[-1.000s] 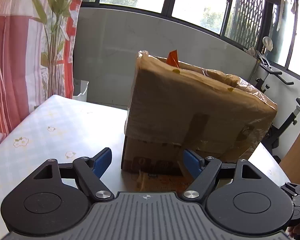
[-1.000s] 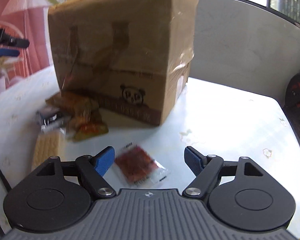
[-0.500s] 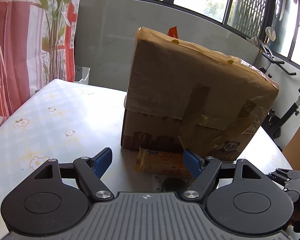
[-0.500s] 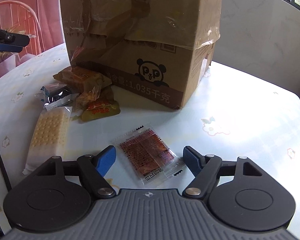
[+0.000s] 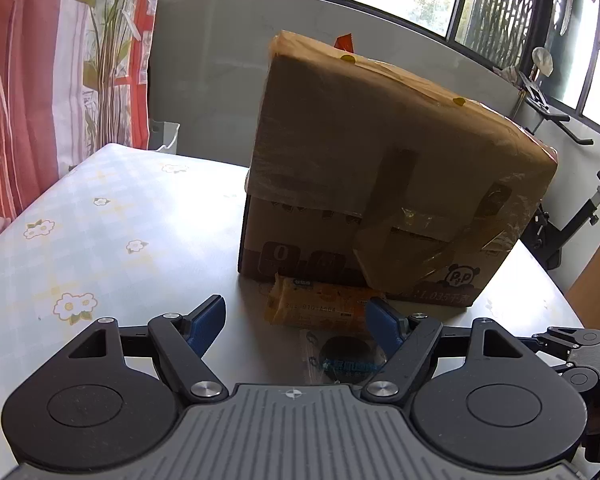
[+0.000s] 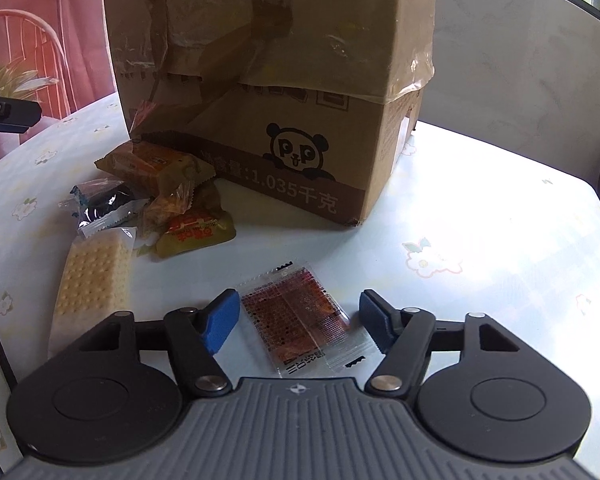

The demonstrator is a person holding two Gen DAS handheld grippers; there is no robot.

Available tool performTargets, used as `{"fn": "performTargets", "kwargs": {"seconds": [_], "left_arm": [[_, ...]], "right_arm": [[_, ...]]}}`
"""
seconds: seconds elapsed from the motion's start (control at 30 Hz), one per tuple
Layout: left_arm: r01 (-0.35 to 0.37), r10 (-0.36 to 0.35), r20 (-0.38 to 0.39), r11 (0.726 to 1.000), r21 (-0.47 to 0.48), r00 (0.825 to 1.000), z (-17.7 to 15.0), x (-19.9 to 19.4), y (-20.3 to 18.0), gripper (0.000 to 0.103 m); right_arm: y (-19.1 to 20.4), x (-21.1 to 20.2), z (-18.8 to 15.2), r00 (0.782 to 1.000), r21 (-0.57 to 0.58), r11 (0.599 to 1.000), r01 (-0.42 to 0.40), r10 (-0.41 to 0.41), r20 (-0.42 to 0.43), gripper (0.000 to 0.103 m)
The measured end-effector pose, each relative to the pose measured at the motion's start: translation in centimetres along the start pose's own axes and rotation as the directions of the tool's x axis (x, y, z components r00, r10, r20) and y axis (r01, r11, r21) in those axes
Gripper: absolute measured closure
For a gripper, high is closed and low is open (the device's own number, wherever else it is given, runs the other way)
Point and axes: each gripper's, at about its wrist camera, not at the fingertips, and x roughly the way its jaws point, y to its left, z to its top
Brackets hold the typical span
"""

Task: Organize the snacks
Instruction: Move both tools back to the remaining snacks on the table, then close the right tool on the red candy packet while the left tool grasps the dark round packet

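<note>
Both wrist views have dropped and drawn nearer to the tabletop than a second ago, so the loose packets now show in full, and the right gripper's jaws have come in around one of them.

By size: the tall brown cardboard box with a panda print and peeling tape (image 6: 268, 92) stands on the pale flowered tablecloth (image 6: 480, 216), closed as far as can be seen, and no snack appears to have been put away. Touching its near side lies a heap: an orange wrapped cake bar (image 6: 152, 164), a long white cracker pack (image 6: 94, 280), a yellow-green pouch with red lettering (image 6: 196, 234) and a clear packet with a dark biscuit (image 6: 100, 204).

Apart from the heap, the small clear sachet of reddish-brown snack (image 6: 300, 316) lies flat between the blue pads of the right gripper (image 6: 298, 316). Its jaws are closing, the pads not yet pressing on it. The left gripper (image 5: 296, 320) stands wide and holds nothing, hanging over the heap.

I judge the sorting barely begun: one pick is in hand, and every packet is left to place.
</note>
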Motion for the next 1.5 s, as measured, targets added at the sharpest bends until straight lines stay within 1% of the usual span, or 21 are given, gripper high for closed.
{"fn": "performTargets", "kwargs": {"seconds": [0.2, 0.3, 0.53, 0.6, 0.67, 0.8, 0.9, 1.0, 1.13, 1.2, 1.23, 1.3, 1.4, 1.5], "left_arm": [[0.004, -0.004, -0.024, 1.000, 0.000, 1.000, -0.7, 0.5, -0.1, 0.024], [0.007, -0.007, -0.043, 1.000, 0.005, 0.999, -1.1, 0.8, -0.1, 0.025], [0.022, -0.021, -0.078, 1.000, 0.011, 0.997, -1.8, 1.5, -0.6, 0.027], [0.034, -0.033, -0.094, 0.999, 0.012, 0.995, -1.9, 2.0, -0.9, 0.027], [0.056, -0.053, -0.119, 0.998, 0.025, 0.991, -1.9, 2.9, -1.5, 0.027], [0.091, -0.080, -0.151, 0.994, 0.064, 0.985, -1.6, 4.9, -3.0, 0.027], [0.121, -0.107, -0.190, 0.991, 0.063, 0.976, -1.9, 6.4, -3.8, 0.026], [0.102, -0.087, -0.205, 0.993, 0.064, 0.975, -2.3, 7.5, -4.3, 0.026], [0.044, -0.029, -0.190, 0.996, 0.076, 0.981, -2.7, 8.2, -4.2, 0.027], [0.070, -0.062, -0.187, 0.997, 0.035, 0.980, -2.8, 8.2, -3.6, 0.032], [0.076, -0.069, -0.185, 0.997, 0.030, 0.980, -2.9, 8.0, -3.5, 0.037], [0.086, -0.076, -0.173, 0.995, 0.055, 0.982, -3.1, 7.5, -3.5, 0.046], [0.081, -0.069, -0.161, 0.994, 0.069, 0.985, -3.6, 6.7, -3.4, 0.048], [0.084, -0.077, -0.157, 0.996, 0.040, 0.985, -4.2, 5.9, -2.7, 0.049]], "right_arm": [[0.8, -0.1, 0.0, 1.000, 0.070, 0.997, 0.017, -0.018, 0.022, 0.051], [1.1, 0.1, 0.0, 0.999, 0.111, 0.994, 0.007, -0.012, 0.047, 0.054], [1.8, 0.4, -0.6, 0.994, 0.095, 0.995, 0.027, -0.036, 0.099, 0.054], [1.8, 0.3, -0.9, 0.993, 0.109, 0.994, 0.032, -0.044, 0.108, 0.054], [1.8, 0.0, -1.1, 0.992, 0.120, 0.992, 0.044, -0.058, 0.115, 0.054], [1.7, 0.2, -1.0, 0.992, 0.117, 0.992, 0.042, -0.056, 0.116, 0.054], [1.7, 0.1, -1.1, 0.991, 0.114, 0.993, 0.044, -0.058, 0.118, 0.054], [1.9, 0.2, -1.1, 0.991, 0.107, 0.993, 0.050, -0.062, 0.118, 0.054], [2.1, 0.2, -1.1, 0.991, 0.097, 0.994, 0.055, -0.066, 0.116, 0.054], [2.1, 0.3, -1.1, 0.991, 0.100, 0.994, 0.052, -0.064, 0.117, 0.054], [2.0, 0.3, -1.1, 0.991, 0.101, 0.994, 0.052, -0.063, 0.117, 0.054], [2.0, 0.3, -1.1, 0.991, 0.100, 0.994, 0.052, -0.063, 0.116, 0.054], [2.0, 0.3, -1.1, 0.991, 0.101, 0.994, 0.050, -0.062, 0.117, 0.054], [2.1, 0.3, -1.0, 0.991, 0.098, 0.994, 0.053, -0.064, 0.115, 0.054]]}}
